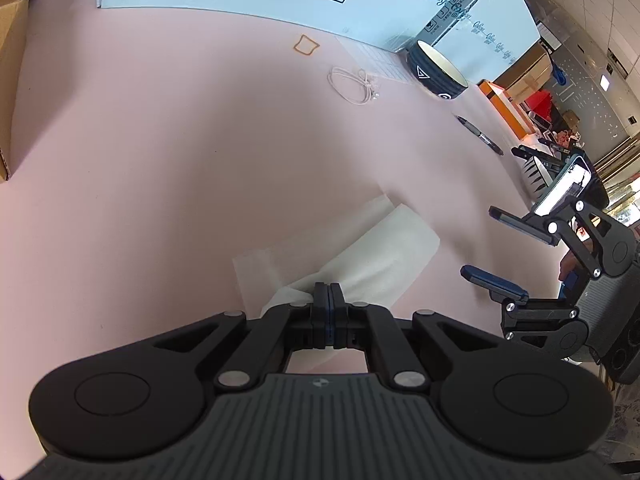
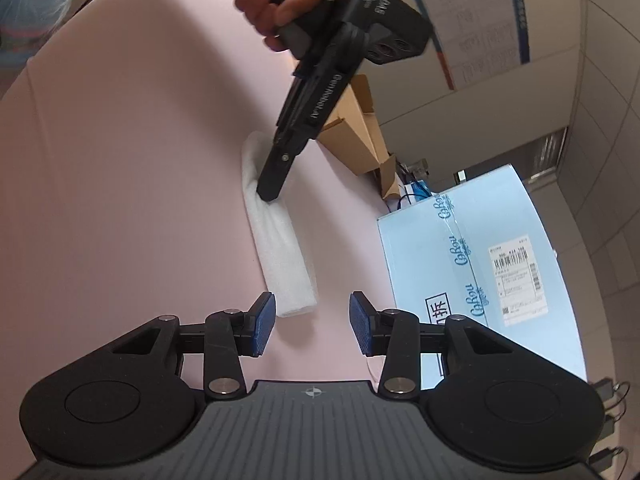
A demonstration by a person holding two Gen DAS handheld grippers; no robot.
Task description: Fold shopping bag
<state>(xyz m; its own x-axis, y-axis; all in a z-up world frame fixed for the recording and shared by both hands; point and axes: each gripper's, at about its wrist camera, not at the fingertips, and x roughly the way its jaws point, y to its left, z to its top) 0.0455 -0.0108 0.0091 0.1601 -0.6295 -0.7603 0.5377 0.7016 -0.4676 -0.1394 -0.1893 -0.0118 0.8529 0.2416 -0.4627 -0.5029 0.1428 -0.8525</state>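
The white shopping bag (image 2: 280,236) lies folded narrow on the desk (image 1: 160,160), pinched by the left gripper (image 1: 328,294); the right gripper (image 2: 312,322) is spread empty at three o'clock; final folds are judged left.

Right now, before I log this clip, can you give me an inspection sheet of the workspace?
Surface: pink table, flat.
Job's things: white shopping bag, folded into a narrow strip.
Clutter: dark bowl, black pen, rubber band, blue carton, cardboard boxes.
Grippers: left claw shut on the bag; right claw open, empty.
Cables: white coiled cord.
Surroundings: office room, tiled wall.
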